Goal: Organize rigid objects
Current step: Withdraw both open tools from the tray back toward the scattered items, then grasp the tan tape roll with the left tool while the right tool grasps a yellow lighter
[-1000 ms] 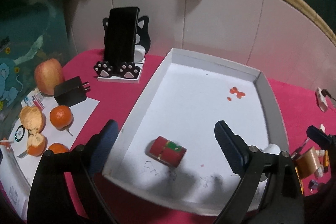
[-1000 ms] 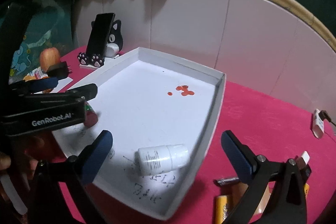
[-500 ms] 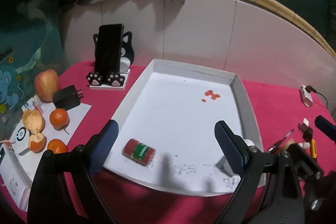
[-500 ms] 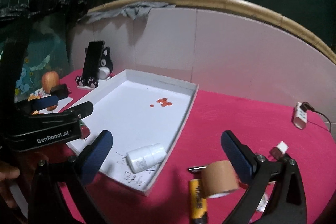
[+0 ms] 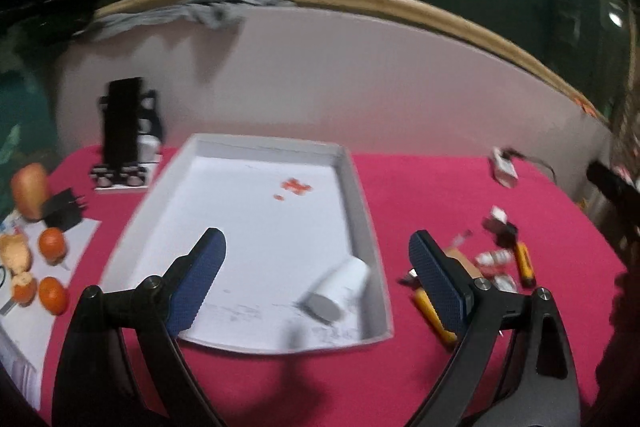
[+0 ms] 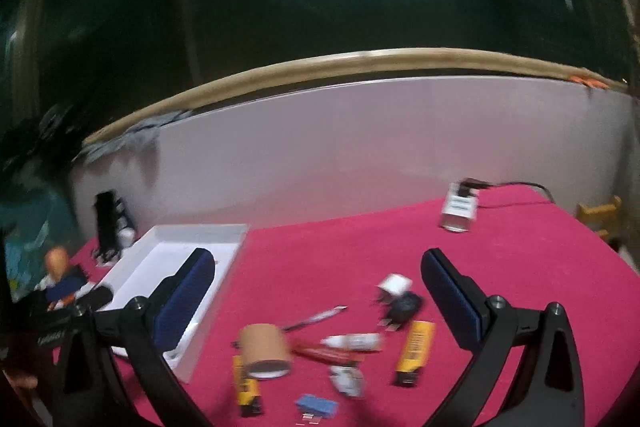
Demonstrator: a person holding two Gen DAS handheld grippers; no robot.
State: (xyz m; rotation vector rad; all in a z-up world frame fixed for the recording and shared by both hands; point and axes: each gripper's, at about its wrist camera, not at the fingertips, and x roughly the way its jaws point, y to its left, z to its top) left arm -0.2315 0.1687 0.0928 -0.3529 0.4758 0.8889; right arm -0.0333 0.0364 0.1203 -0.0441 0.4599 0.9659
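A white tray [image 5: 360, 203] lies on the pink table, with a white bottle [image 5: 340, 285] on its side in the near right corner. My left gripper [image 5: 316, 283] is open and empty above the tray's near edge. My right gripper [image 6: 316, 303] is open and empty above a pile of small items: a brown tape roll [image 6: 264, 349], yellow lighters [image 6: 414, 351], a small dropper bottle [image 6: 354, 342], a pen [image 6: 316, 317], a black and white plug [image 6: 396, 293] and a blue piece [image 6: 316, 406]. The tray's right wall [image 6: 208, 327] lies left of them.
A phone on a cat stand [image 5: 126, 131], an apple [image 5: 30, 189], a black charger [image 5: 64, 209] and oranges [image 5: 52, 241] stand left of the tray. A white adapter with a cable [image 6: 460, 209] lies at the back right. A white wall panel closes the back.
Both grippers have pulled back and swung right. The red can is hidden from the left view now, and the pile of small items has come under the right gripper.
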